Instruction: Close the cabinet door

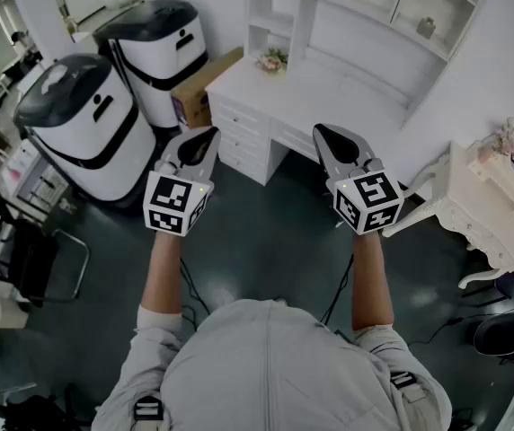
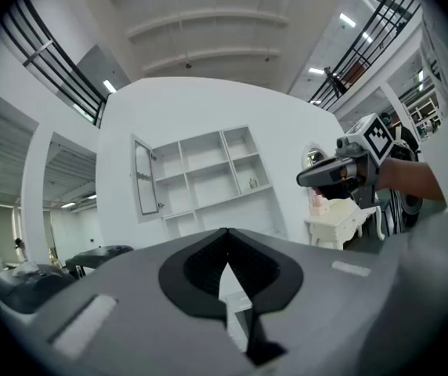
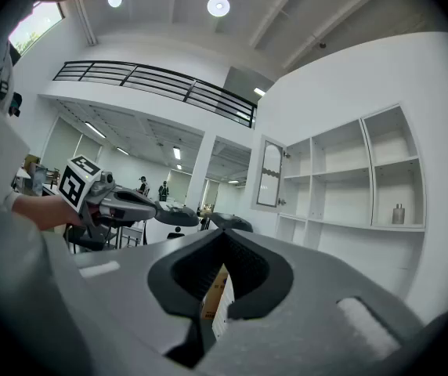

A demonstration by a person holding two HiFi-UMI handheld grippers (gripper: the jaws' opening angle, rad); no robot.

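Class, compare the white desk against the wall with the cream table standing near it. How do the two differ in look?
The white desk is plain and straight-edged with drawers; the cream table stands on curved, carved legs. The desk looks wider than the table. Both are pale furniture.
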